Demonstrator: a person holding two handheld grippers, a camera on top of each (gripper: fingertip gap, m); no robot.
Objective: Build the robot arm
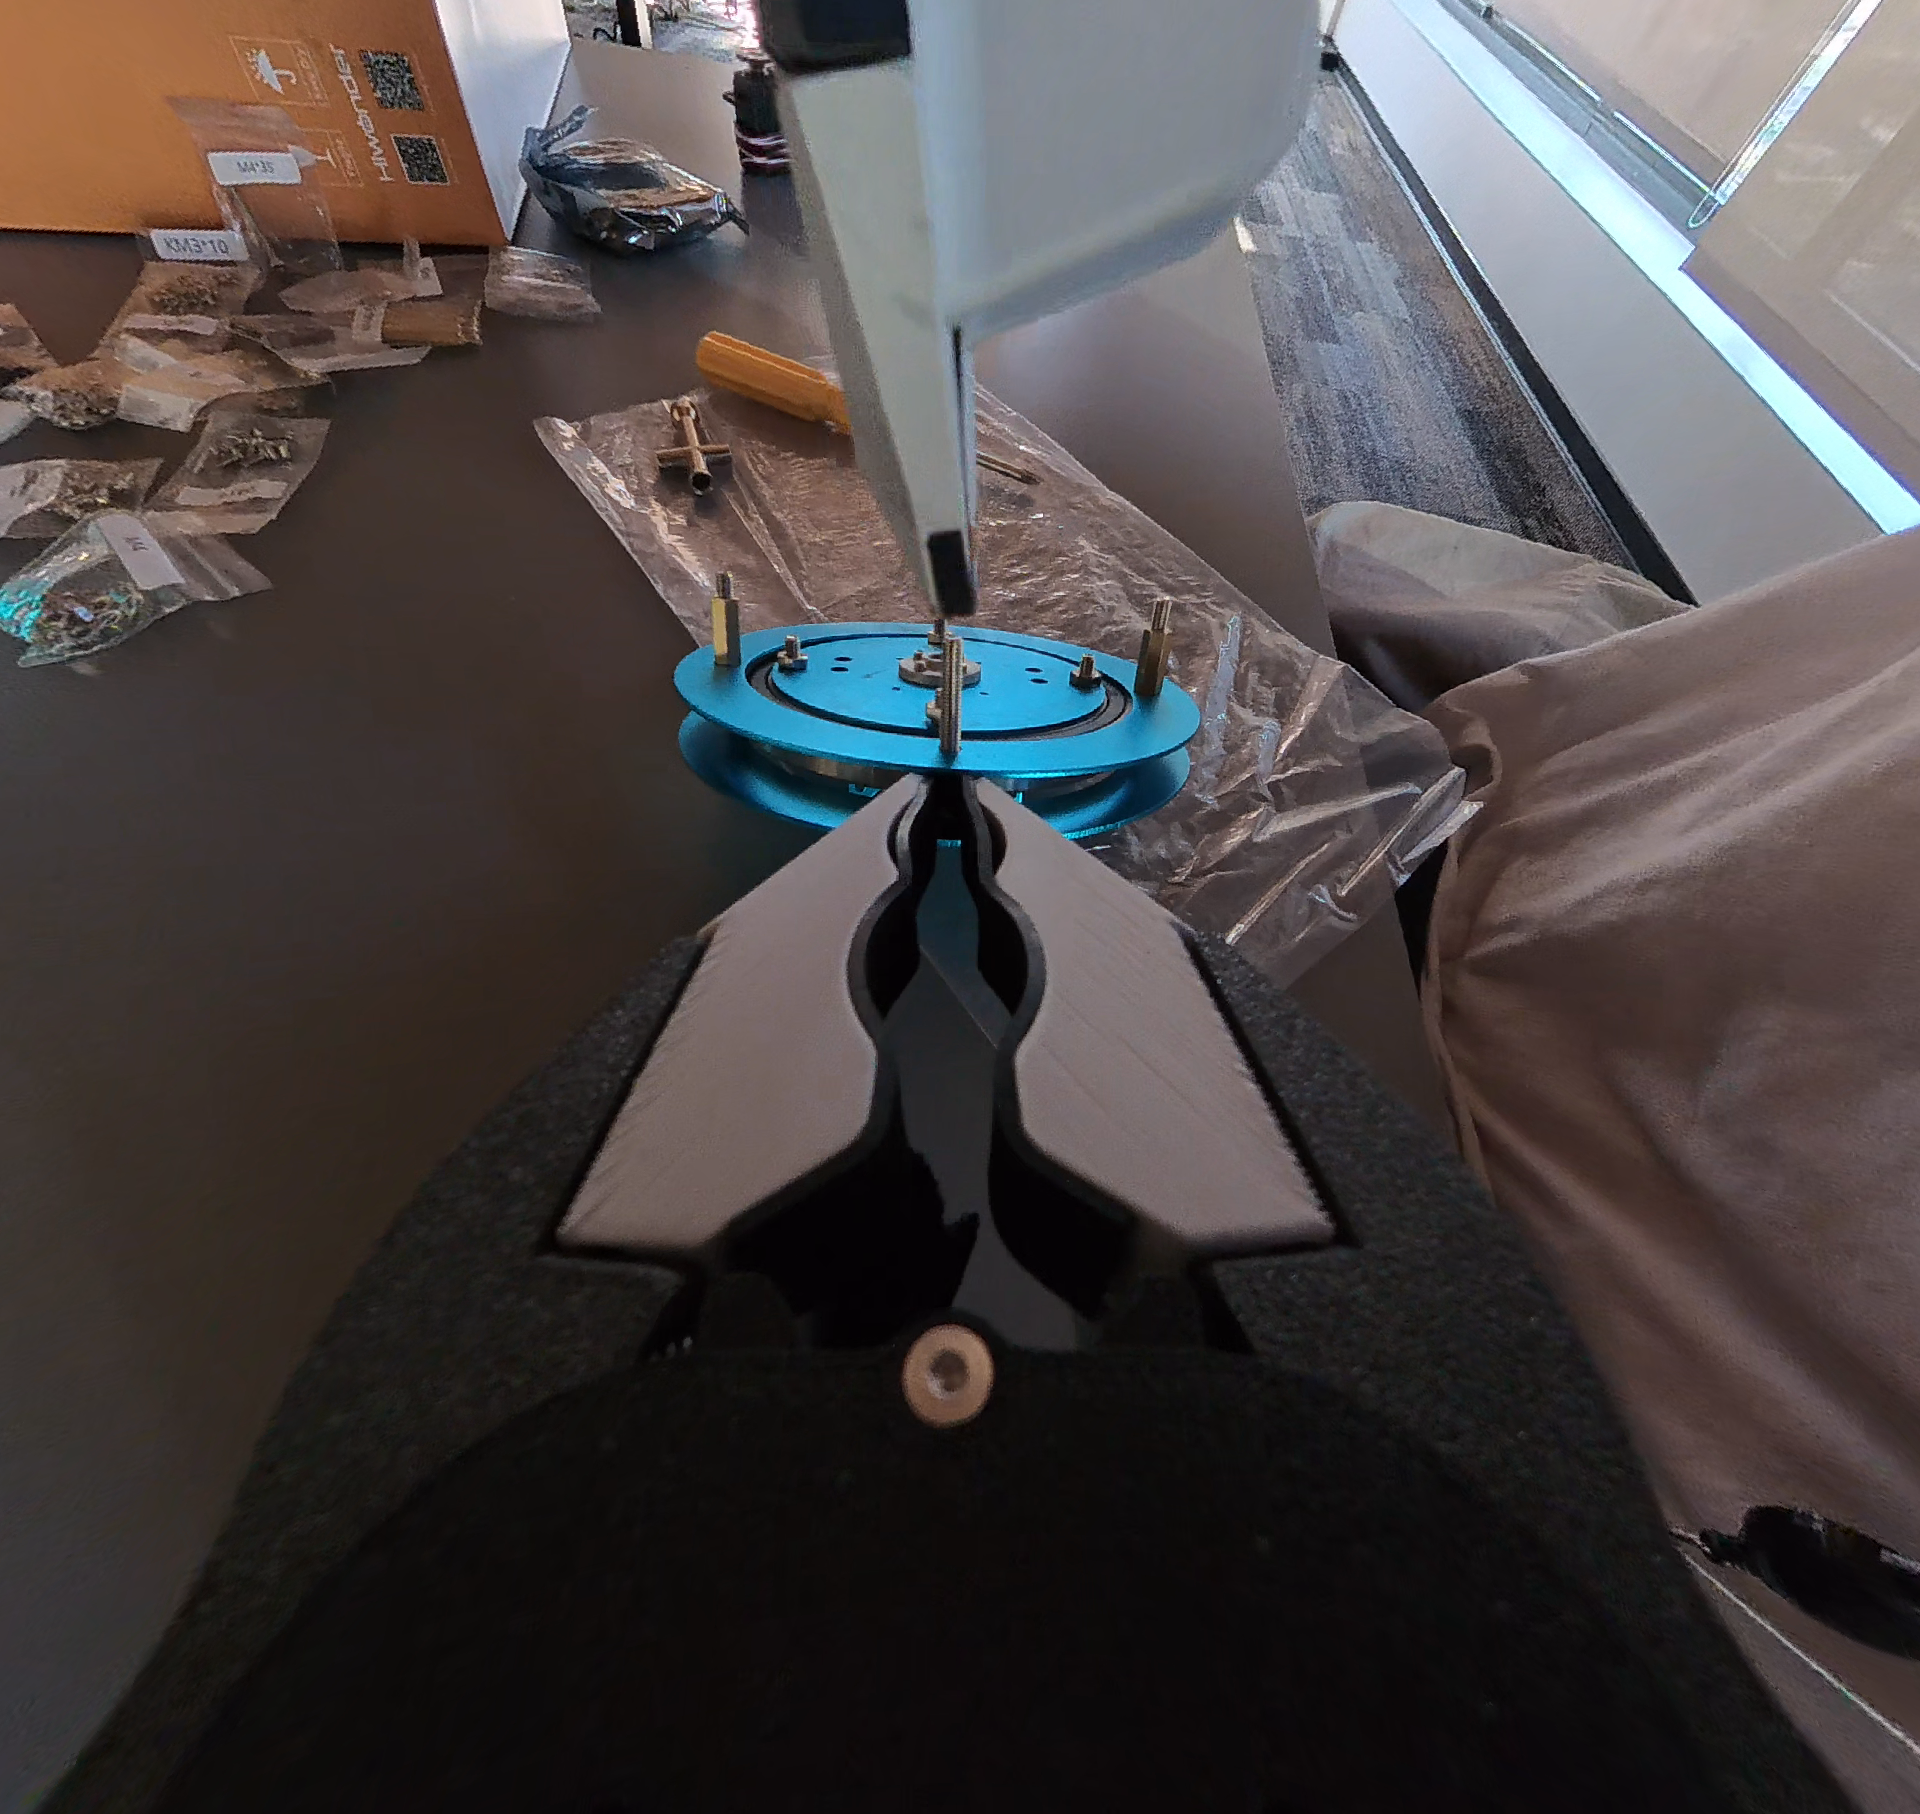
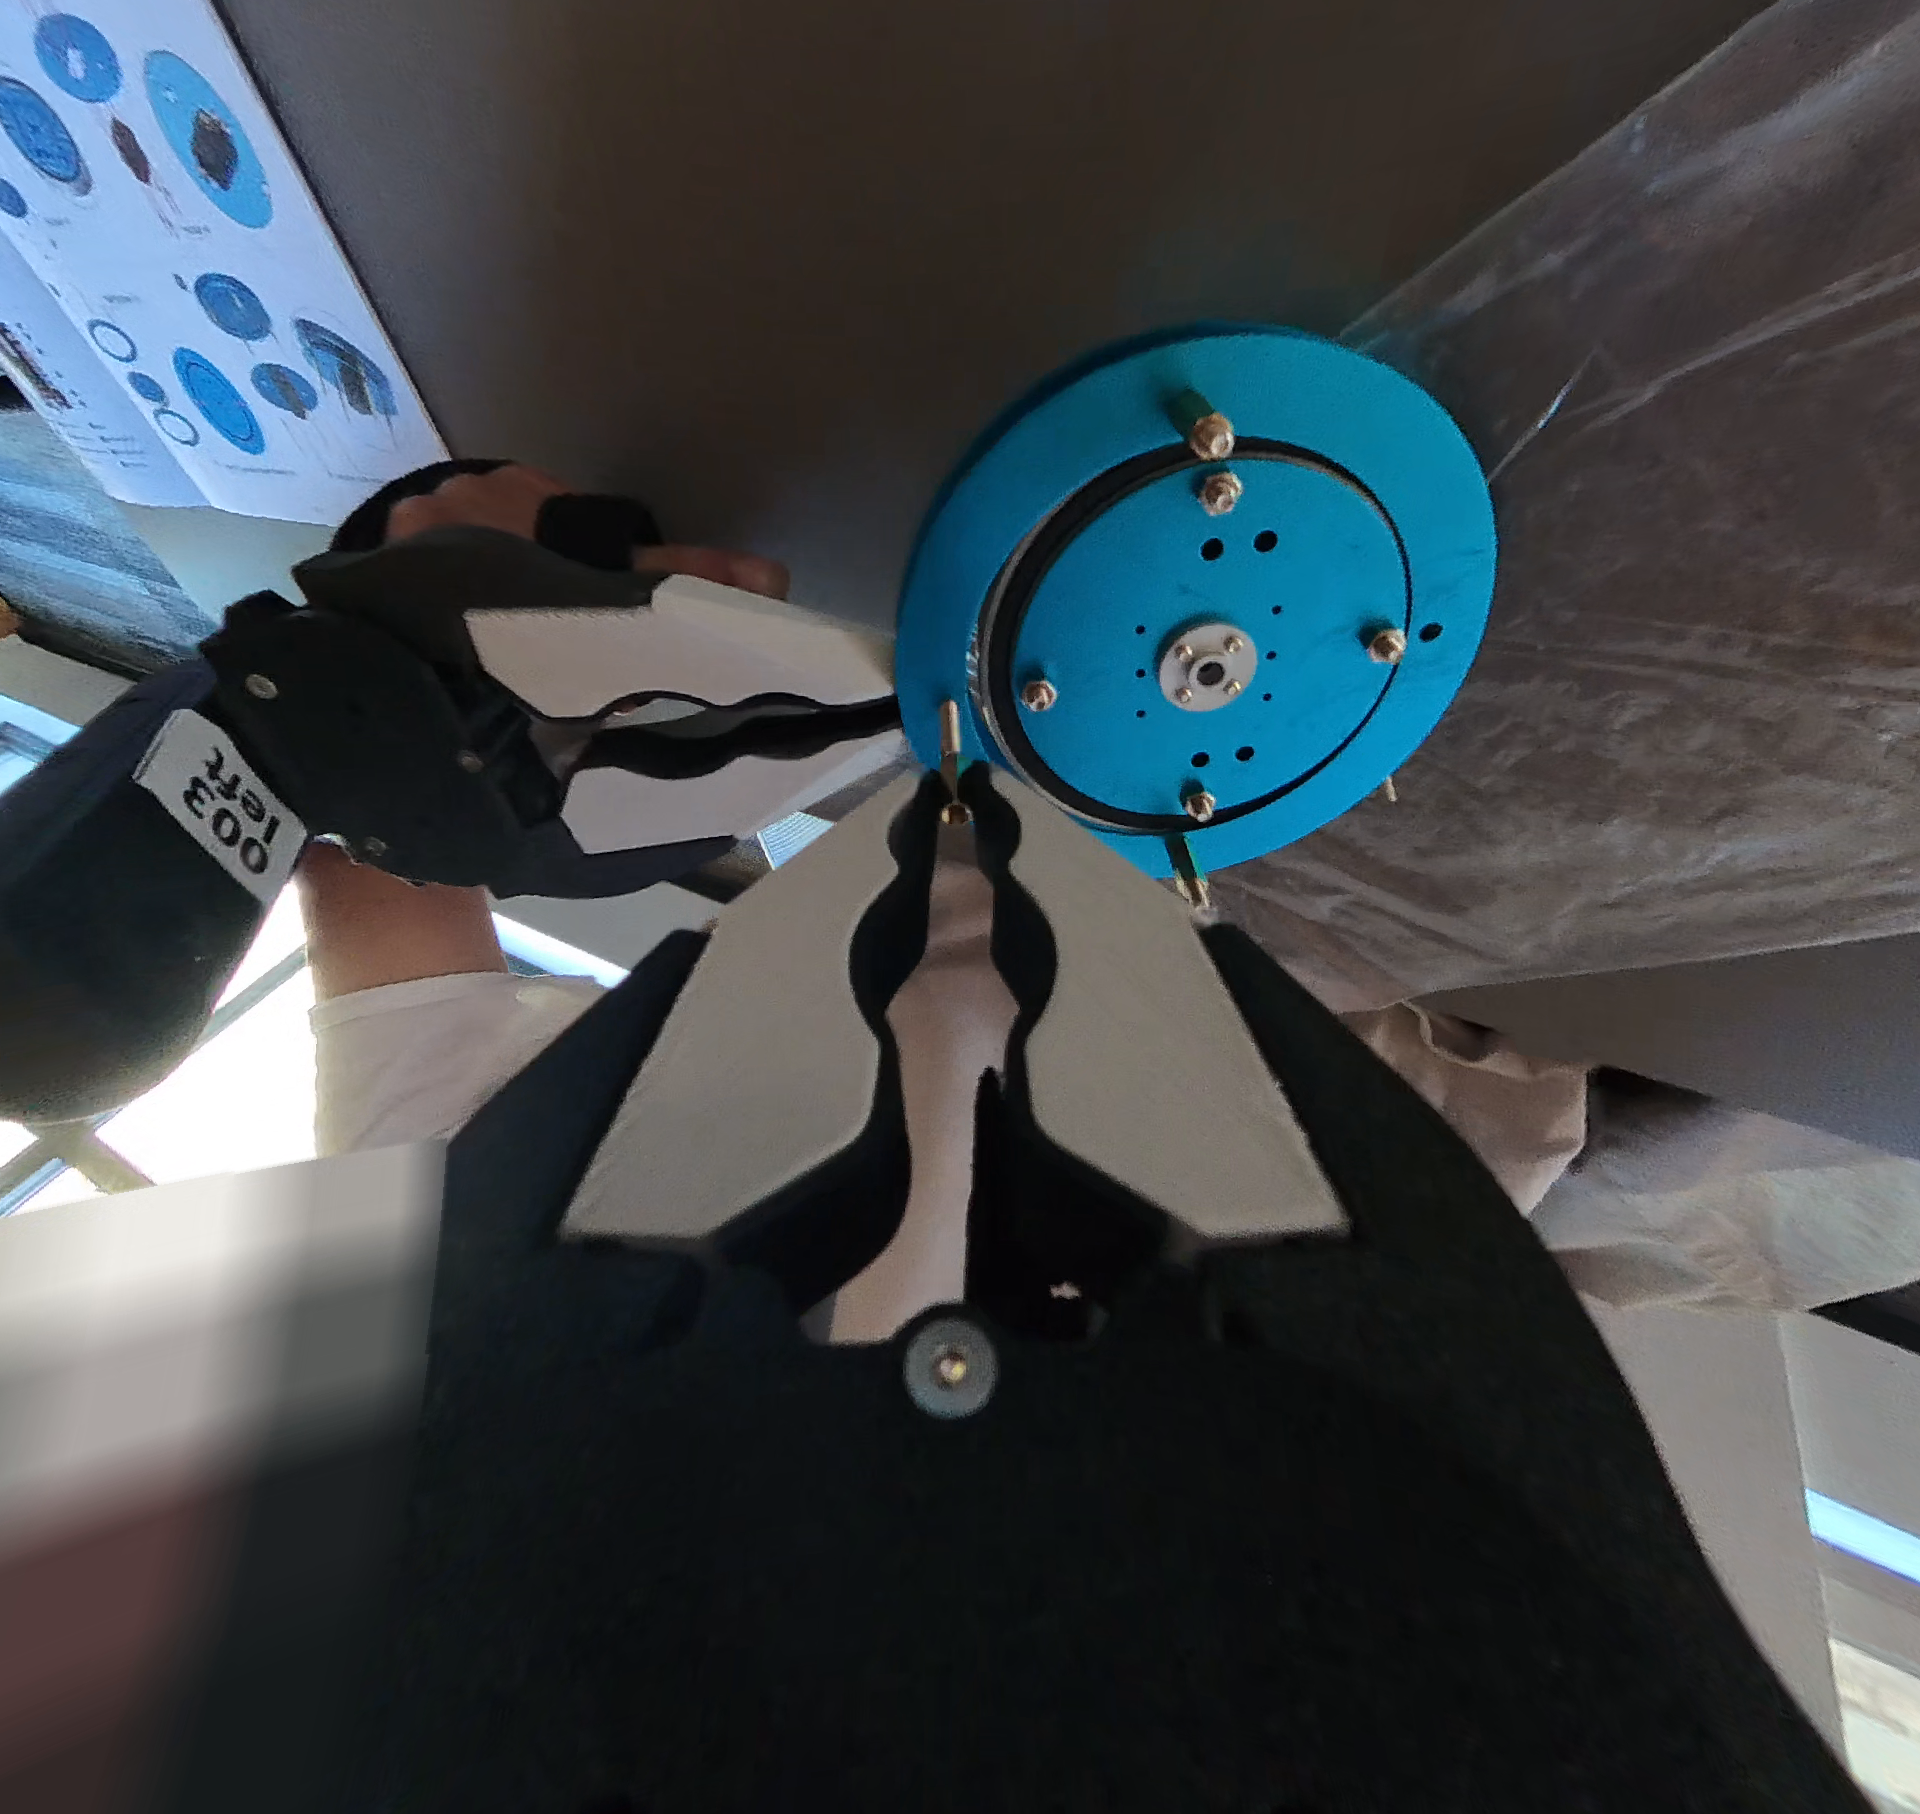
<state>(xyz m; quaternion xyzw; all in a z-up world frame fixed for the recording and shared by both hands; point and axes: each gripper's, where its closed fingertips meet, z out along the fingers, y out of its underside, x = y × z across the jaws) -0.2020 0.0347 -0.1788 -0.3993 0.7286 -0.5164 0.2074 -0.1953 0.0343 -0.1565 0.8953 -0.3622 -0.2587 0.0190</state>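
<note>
- Left claw (image 1: 943, 785): fingers drawn together on the near rim of the blue disc (image 1: 831, 725), pinching its edge. In the right wrist view the same claw (image 2: 883, 715) reaches the disc (image 2: 1299, 476) from the side, held by a gloved hand (image 2: 436, 559).
- Right claw (image 2: 956, 808): fingers nearly together, clamped on a small brass standoff (image 2: 951, 762) at the disc's edge. In the left wrist view this claw (image 1: 951, 580) comes down from above, its tip just over the disc; whether the standoff touches the disc cannot be told.
- Disc: a blue two-layer round assembly resting on the dark table (image 1: 364, 829), partly over a clear plastic bag (image 1: 1195, 621). A black ring runs around its inner plate; a hub (image 2: 1208, 668) sits at the centre; several brass standoffs and nuts stand upright on its top face.
- Beyond the disc, on the bag: a cross-shaped metal wrench (image 1: 691, 460) and a screwdriver (image 1: 769, 377) with an orange handle.
- Far left of the table: many small clear bags of hardware (image 1: 156, 414) in a loose heap, in front of an orange and white carton (image 1: 260, 81). A dark crumpled bag (image 1: 623, 190) lies beside the carton.
- Printed sheet (image 2: 156, 206) with blue part diagrams lies near the table's edge in the right wrist view.
- A person's pale sleeve (image 1: 1662, 1037) fills the right side.
</note>
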